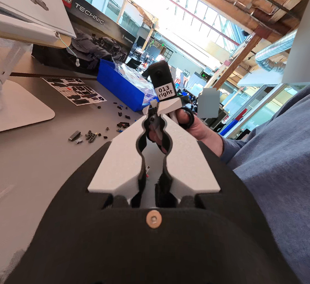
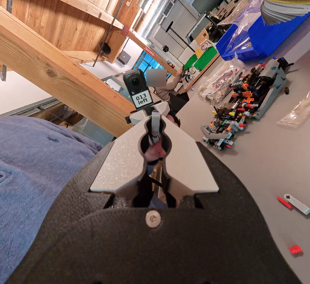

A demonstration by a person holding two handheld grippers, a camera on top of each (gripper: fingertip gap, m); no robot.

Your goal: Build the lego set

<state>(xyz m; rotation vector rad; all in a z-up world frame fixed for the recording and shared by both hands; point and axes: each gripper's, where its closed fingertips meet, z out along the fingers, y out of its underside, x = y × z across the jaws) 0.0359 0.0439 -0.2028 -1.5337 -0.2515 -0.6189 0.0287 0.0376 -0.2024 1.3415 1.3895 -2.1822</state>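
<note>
Left wrist view: the left tongs (image 1: 154,118) are raised off the worktop (image 1: 50,158) and pinched down to a narrow gap. A short grey beam (image 1: 156,125) sits in that gap, so they appear to grip it. The right tongs (image 1: 153,106) point straight back at them, tip to tip, carried by a hand (image 1: 198,128), and seem closed on the beam's far end. The beam's long axis runs along the line joining the 2 tongs, near to far. Loose pieces (image 1: 90,135) lie on the worktop to the left, below and well apart from the tips, with a sticker sheet (image 1: 73,90) and a blue bin (image 1: 117,88) farther off.

Right wrist view: the right tongs (image 2: 155,122) are likewise nearly shut around the grey beam (image 2: 155,121), which reaches away to the left tongs (image 2: 156,112), where a blue pin shows at its far end. Whether this is 1 piece or 2 being pushed together I cannot tell. The part-built model (image 2: 243,108) lies on the worktop (image 2: 251,166) to the right and farther off, well apart from both tongs (the right pair looks the nearer). A red pin (image 2: 284,203) and a spare grey beam (image 2: 296,206) rest at the near right. Any joining push would likely run along the beam's axis.
</note>
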